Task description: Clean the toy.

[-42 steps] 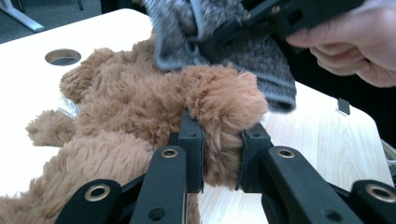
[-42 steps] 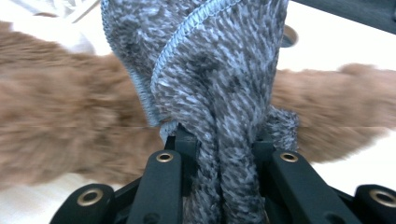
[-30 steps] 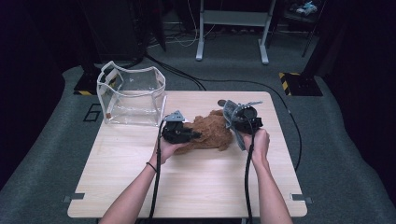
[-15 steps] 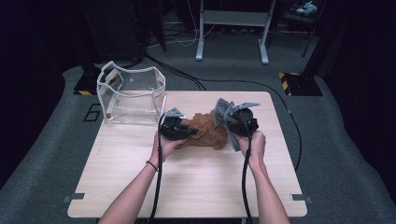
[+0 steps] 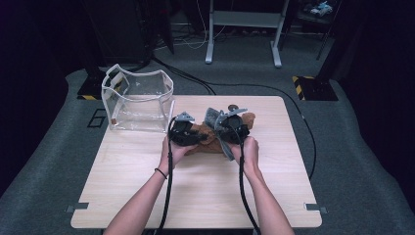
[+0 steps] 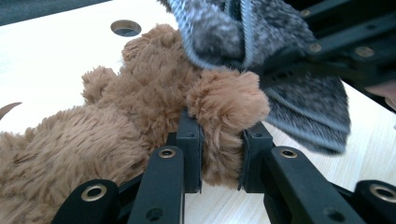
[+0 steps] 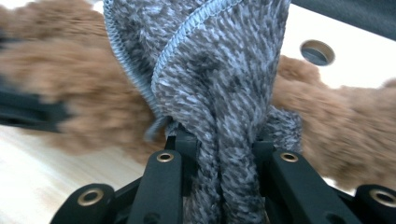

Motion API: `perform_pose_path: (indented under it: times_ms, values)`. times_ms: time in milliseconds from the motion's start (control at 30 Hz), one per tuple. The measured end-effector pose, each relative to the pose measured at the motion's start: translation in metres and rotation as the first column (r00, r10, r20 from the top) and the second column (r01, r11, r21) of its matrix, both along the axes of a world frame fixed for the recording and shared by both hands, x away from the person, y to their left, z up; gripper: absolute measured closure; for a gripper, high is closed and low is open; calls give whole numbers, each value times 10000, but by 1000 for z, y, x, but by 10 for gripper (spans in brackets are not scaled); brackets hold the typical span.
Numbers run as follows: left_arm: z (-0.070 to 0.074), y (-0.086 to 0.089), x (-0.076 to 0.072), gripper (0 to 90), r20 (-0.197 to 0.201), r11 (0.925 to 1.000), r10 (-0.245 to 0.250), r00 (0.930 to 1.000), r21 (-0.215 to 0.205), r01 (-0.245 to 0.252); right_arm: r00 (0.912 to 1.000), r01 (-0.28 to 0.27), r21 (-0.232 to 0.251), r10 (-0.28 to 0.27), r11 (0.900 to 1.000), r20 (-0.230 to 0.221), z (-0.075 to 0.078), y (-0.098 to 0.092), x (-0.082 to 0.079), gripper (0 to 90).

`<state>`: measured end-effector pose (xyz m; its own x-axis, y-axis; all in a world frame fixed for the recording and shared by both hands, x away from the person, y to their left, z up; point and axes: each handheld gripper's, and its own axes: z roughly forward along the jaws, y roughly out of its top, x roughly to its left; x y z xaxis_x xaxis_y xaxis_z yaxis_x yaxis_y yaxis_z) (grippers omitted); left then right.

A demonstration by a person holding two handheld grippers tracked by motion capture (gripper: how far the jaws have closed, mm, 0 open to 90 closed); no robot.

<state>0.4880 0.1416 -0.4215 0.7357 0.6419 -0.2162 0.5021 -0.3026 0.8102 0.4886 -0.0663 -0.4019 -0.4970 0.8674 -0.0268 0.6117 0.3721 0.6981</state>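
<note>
Brown plush toy (image 5: 210, 137) lying mid-table (image 5: 147, 196), beside a clear bag (image 5: 137, 100); left gripper (image 6: 219, 161) fingers (image 6: 189, 154) clamped on its paw; right gripper (image 7: 219, 163) fingers pinching bunched grey knit cloth (image 7: 219, 70) over the toy.

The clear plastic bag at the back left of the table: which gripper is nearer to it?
Left. The left gripper, shut on the brown plush toy, sits just right of the clear bag. The right gripper, holding grey knit fabric, is farther right.
</note>
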Motion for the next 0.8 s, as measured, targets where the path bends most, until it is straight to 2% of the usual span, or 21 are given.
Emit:
perform_pose_path:
  times_ms: [133,200,300,367,467,500,567,600,633,667,700,800]
  values:
    - [1,0,1,743,-121,10000,-45,9999,-35,44,9981,582,-25,-582,9983,-198,-2,-18,9,738]
    - [2,1,1,743,-45,9999,-100,9999,22,100,9960,854,-32,-855,9963,-258,-3,-30,13,741]
    - [3,0,1,743,-109,10000,-74,9999,19,74,9889,1475,-319,-1479,9885,-113,-4,-47,18,745]
    - [3,0,2,743,-136,10000,-64,9999,-10,64,9817,1893,-149,-1895,9818,-190,-4,-58,19,746]
    - [4,0,3,743,-162,10000,-62,9998,-9,62,9781,2083,68,-2082,9780,-83,-2,-66,16,746]
    - [3,-1,4,743,-191,10000,-37,9998,-29,36,9810,1938,390,-1942,9803,50,3,-65,7,746]
    - [3,0,4,743,-227,10000,-35,9997,-60,34,9860,1642,603,-1656,9846,189,9,-59,-2,746]
    - [3,0,5,743,-188,10000,-27,9998,-55,26,9906,1315,816,-1340,9879,260,12,-53,-8,746]
    - [3,0,5,743,-273,9999,4,9996,-128,-8,9936,1029,836,-1063,9912,376,13,-46,-12,746]
    - [3,0,5,743,-273,9999,4,9996,-128,-8,9936,1029,836,-1063,9912,376,13,-46,-12,746]
    - [3,0,5,743,-276,9999,-12,9996,-139,8,9977,539,929,-576,9942,371,13,-32,-20,746]
    - [3,0,5,743,-368,9999,-36,9993,-137,31,9994,143,830,-169,9964,303,5,-15,-21,746]
